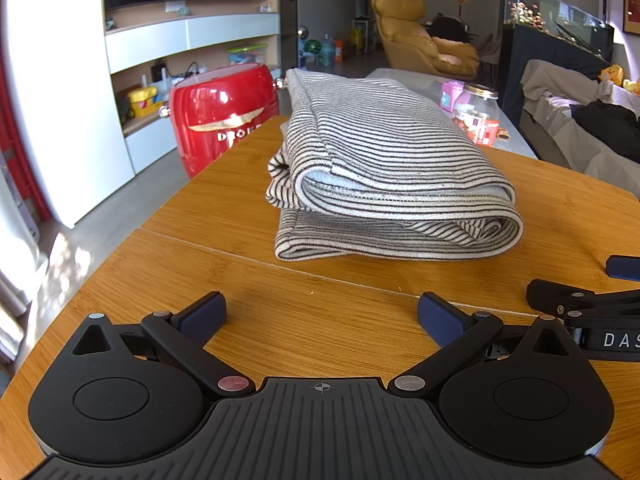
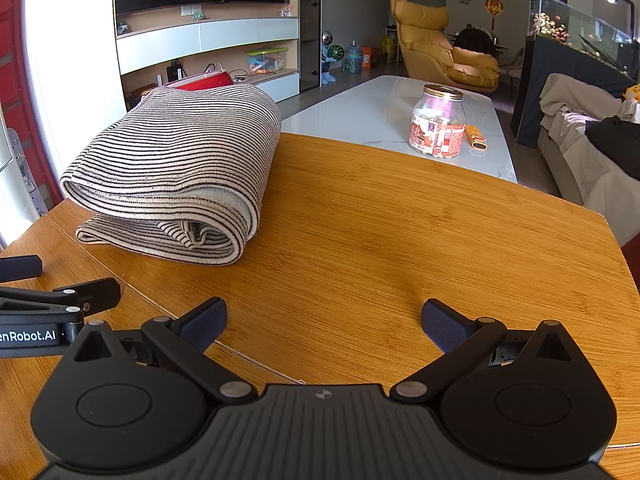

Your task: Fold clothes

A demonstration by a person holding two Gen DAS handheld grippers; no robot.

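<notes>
A black-and-white striped garment lies folded in a thick stack on the wooden table, straight ahead in the left wrist view. In the right wrist view the garment sits to the upper left. My left gripper is open and empty, low over the table a short way in front of the garment. My right gripper is open and empty over bare wood to the right of the garment. Each gripper shows at the edge of the other's view, the right gripper and the left gripper.
A red appliance stands beyond the table's far left corner. A glass jar and an orange item sit on a white marble table behind. A covered sofa is at right.
</notes>
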